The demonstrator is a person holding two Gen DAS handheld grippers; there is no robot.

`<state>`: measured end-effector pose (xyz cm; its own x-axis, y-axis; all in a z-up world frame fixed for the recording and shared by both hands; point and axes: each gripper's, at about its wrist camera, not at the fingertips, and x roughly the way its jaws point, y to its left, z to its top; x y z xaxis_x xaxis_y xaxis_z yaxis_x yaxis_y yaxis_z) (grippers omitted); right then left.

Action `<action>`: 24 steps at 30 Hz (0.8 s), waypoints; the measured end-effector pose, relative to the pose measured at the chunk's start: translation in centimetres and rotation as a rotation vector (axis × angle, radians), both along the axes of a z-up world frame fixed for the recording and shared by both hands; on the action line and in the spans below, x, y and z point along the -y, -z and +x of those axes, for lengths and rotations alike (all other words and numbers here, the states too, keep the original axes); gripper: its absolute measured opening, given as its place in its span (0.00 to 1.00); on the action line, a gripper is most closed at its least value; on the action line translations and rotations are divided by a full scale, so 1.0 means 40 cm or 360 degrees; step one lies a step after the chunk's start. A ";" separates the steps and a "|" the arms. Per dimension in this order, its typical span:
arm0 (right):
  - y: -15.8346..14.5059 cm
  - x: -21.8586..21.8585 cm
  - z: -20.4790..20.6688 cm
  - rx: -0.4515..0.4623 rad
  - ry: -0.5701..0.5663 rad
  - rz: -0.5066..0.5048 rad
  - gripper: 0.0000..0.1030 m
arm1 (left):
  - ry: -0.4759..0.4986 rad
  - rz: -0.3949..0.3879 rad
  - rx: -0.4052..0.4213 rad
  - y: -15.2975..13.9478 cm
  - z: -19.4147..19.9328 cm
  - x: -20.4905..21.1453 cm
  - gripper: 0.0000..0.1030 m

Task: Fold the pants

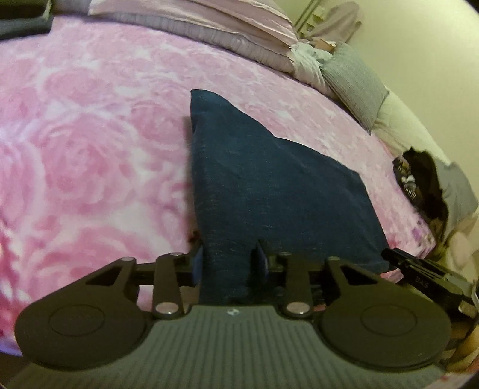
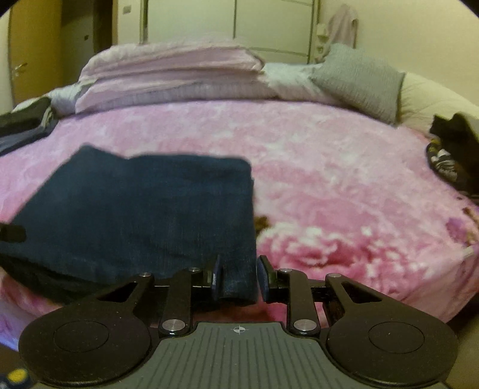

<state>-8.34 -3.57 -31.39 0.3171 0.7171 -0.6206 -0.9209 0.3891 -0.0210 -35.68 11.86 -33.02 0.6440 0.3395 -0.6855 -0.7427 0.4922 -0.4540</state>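
Dark blue pants (image 1: 269,185), folded into a compact slab, lie on the pink rose-patterned blanket (image 1: 89,149). My left gripper (image 1: 228,263) is shut on the near left edge of the pants, and the cloth fills the gap between its pads. In the right wrist view the pants (image 2: 143,203) spread to the left, and my right gripper (image 2: 239,278) is shut on their near right corner. A black part of the right gripper (image 1: 419,269) shows at the pants' near right edge in the left wrist view. The left gripper's tip (image 2: 12,233) pokes in at the left edge of the right wrist view.
Folded lilac bedding (image 2: 173,74) and a grey cushion (image 2: 359,80) lie along the far side of the bed. A dark heap of clothes (image 2: 452,149) sits at the right edge, and more dark garments (image 2: 24,122) at the far left. Wardrobe doors (image 2: 269,24) stand behind.
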 end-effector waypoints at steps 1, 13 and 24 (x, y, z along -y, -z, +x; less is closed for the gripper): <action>-0.013 0.011 -0.011 0.0002 0.0000 0.0046 0.22 | -0.0008 -0.0024 0.0030 0.003 -0.013 0.000 0.35; 0.070 -0.008 -0.113 0.0199 -0.0180 -0.0078 0.21 | 0.0093 0.0303 -0.0188 0.024 0.007 0.090 0.32; -0.073 0.017 -0.085 -0.0194 -0.0026 -0.0015 0.65 | 0.0099 0.0380 -0.0287 -0.127 0.022 0.138 0.46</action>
